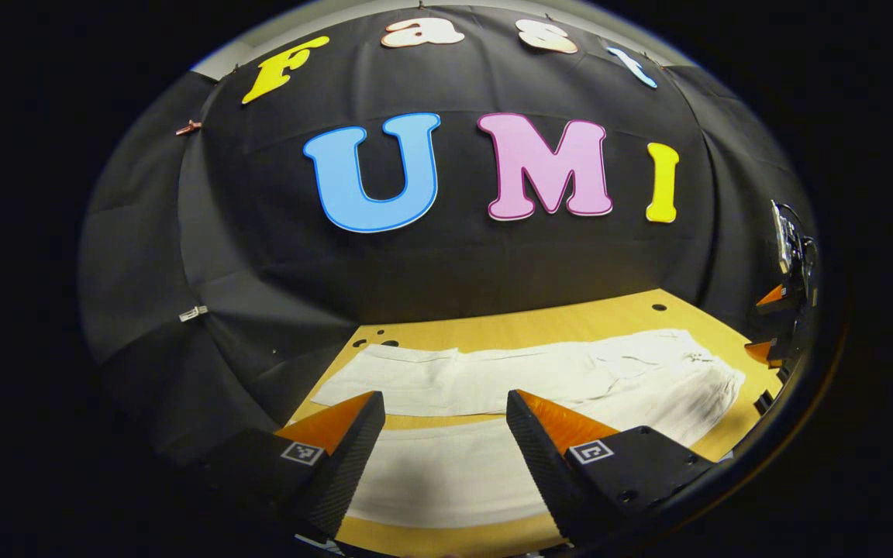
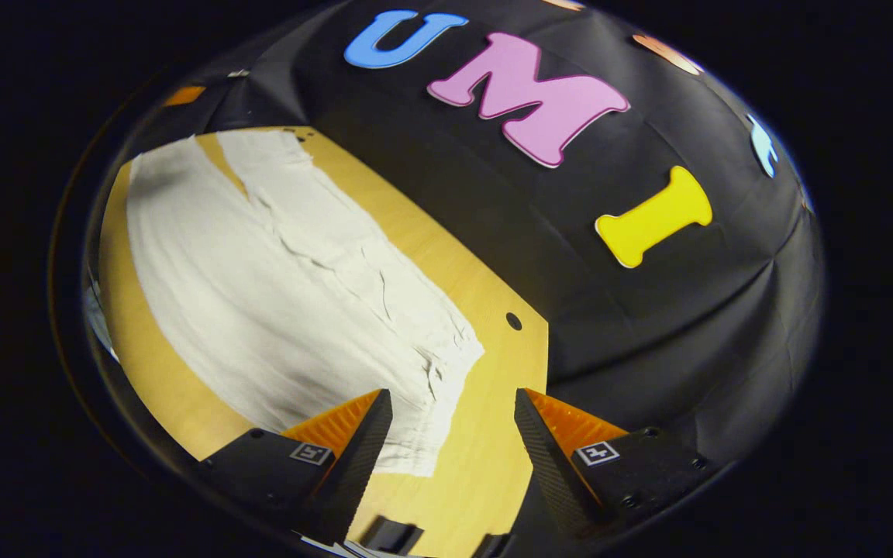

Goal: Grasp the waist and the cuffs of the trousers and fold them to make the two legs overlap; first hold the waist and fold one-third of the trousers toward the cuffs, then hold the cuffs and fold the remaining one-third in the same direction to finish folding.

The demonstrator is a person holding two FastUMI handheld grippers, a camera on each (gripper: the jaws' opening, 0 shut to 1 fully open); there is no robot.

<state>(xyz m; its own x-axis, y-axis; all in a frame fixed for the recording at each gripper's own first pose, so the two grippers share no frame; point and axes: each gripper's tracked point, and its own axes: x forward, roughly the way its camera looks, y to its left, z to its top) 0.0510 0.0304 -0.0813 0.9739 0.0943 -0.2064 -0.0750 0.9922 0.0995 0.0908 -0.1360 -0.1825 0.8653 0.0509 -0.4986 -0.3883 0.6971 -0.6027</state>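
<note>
Two legs of the white trousers (image 1: 539, 372) lie flat and side by side on the wooden desk (image 1: 493, 322). Left tool (image 1: 444, 434) hovers over the near leg, its fingers apart and empty. Right tool (image 2: 453, 434) hangs just beside the waist (image 2: 446, 372), fingers spread, gripping nothing.
</note>
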